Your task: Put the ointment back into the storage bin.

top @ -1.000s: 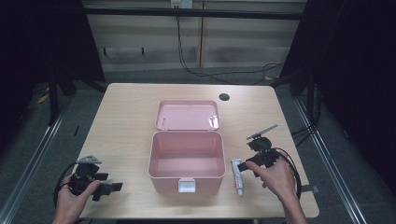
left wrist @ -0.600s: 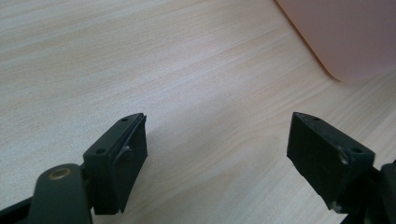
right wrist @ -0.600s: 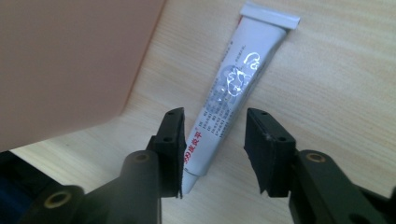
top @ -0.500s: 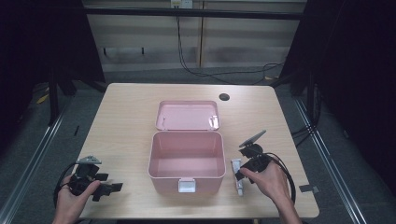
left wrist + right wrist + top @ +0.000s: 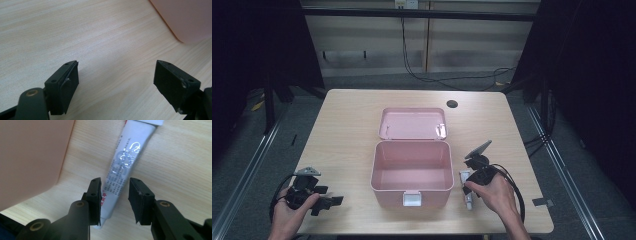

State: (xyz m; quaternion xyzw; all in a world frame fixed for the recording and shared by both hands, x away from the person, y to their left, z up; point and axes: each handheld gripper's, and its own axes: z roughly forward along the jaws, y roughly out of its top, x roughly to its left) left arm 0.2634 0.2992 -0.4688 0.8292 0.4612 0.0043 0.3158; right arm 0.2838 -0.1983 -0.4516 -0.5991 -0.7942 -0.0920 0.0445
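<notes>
A pink box [image 5: 412, 172] stands open in the middle of the table, its lid [image 5: 412, 123] folded back behind it. A white tube [image 5: 468, 197] lies on the wood just right of the box. My right gripper [image 5: 470, 182] is lowered over it. In the right gripper view the jaws are open and straddle the tube [image 5: 125, 165] near its lower end, the left jaw close against it and a gap at the right jaw; the gripper [image 5: 115, 182] has not clamped. My left gripper [image 5: 329, 202] rests at the near left, open wide over bare wood [image 5: 116, 65].
The box wall [image 5: 30, 157] stands close to the left of the right gripper's jaws, and a box corner [image 5: 185, 20] shows ahead of the left gripper. A round cable hole [image 5: 452, 104] sits at the table's far right. The table's front edge lies just behind both hands.
My right gripper has moved left and towards the near edge, down onto the tube beside the box. The left gripper has stayed where it was.
</notes>
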